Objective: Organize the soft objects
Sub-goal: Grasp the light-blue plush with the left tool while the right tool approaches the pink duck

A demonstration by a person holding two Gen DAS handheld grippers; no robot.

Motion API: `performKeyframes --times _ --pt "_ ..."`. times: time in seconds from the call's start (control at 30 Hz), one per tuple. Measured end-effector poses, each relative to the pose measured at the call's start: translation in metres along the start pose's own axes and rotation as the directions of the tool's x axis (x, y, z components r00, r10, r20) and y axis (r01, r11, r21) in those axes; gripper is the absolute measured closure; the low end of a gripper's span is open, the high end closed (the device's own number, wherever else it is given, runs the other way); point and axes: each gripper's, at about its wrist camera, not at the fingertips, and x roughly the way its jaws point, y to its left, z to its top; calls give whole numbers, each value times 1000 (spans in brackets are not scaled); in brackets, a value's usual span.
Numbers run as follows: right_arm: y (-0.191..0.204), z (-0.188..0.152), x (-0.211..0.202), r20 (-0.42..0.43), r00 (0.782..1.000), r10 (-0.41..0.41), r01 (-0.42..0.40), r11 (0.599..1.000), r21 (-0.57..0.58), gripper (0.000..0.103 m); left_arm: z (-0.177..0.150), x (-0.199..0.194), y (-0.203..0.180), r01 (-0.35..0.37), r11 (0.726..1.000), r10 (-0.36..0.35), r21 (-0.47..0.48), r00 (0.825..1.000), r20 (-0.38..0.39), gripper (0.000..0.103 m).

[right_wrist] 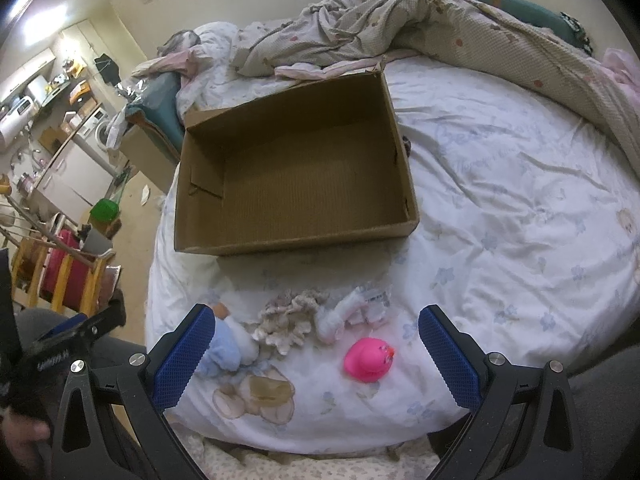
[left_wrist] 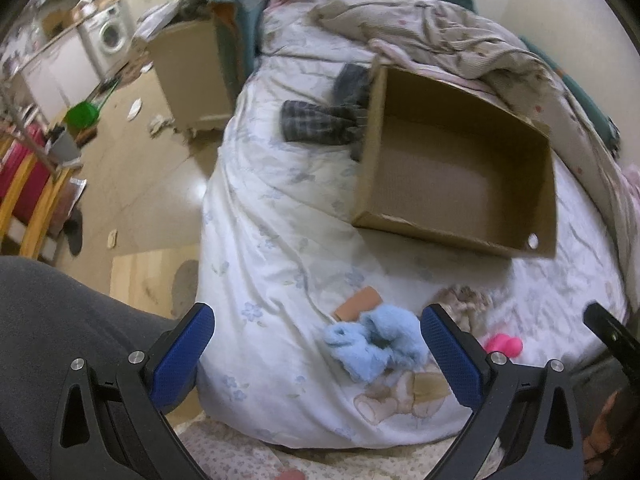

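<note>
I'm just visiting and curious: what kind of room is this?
Most likely a bedroom in a small, lived-in home: a bed with a rumpled blanket, and a washing machine off to one side.

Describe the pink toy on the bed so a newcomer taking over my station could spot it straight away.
Start at the open cardboard box on the white floral bedsheet. On the near side of the box, a row of small soft things lies on the sheet, and the pink rubber duck sits nearest the bed edge, just in front of the white socks. It is the only bright, smooth, glossy item; its neighbours are pale and fuzzy.
</note>
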Motion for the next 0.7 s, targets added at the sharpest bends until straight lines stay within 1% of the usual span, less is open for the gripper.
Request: performKeyframes --times 0.1,0.17,0.3,0.33,0.37,0.43,0.5,0.53,0.6,0.67,0.7 --pt "-11 13 4 -35 999 5 -4 1000 4 0 11 15 2 28 999 -31 -31 997 -72 1" --pt "-17 16 9 -51 999 -5 6 1000 16 0 11 29 -3 47 998 -51 -35 989 -136 6" --pt "-31 13 26 -81 997 2 2 998 57 0 2 57 -18 74 996 -84 -48 964 -252 6" --pt "-34 12 30 -93 996 3 3 998 69 0 -2 66 -22 85 994 -101 -65 952 -287 6" --pt "-37 9 35 -111 994 5 5 996 86 0 -6 73 -25 89 993 -109 -80 945 -308 6" --pt "-40 8 40 -125 992 11 2 995 104 0 -16 89 -33 69 993 -100 -99 931 -351 6" --pt "-38 8 40 -120 993 19 -6 995 103 0 -22 100 -39 70 990 -108 -119 927 -360 6" --pt "-37 8 41 -117 993 20 -8 995 96 0 -24 105 -41 65 991 -104 -119 928 -357 6" --pt "-33 8 42 -121 992 15 -5 997 82 0 -28 117 -49 31 996 -62 -89 930 -362 6" --pt "-31 8 45 -126 992 12 -3 998 70 0 -34 131 -53 18 997 -47 -77 919 -391 6" --pt "-31 8 46 -129 992 15 -6 998 68 0 -37 136 -52 23 995 -59 -92 914 -401 6"
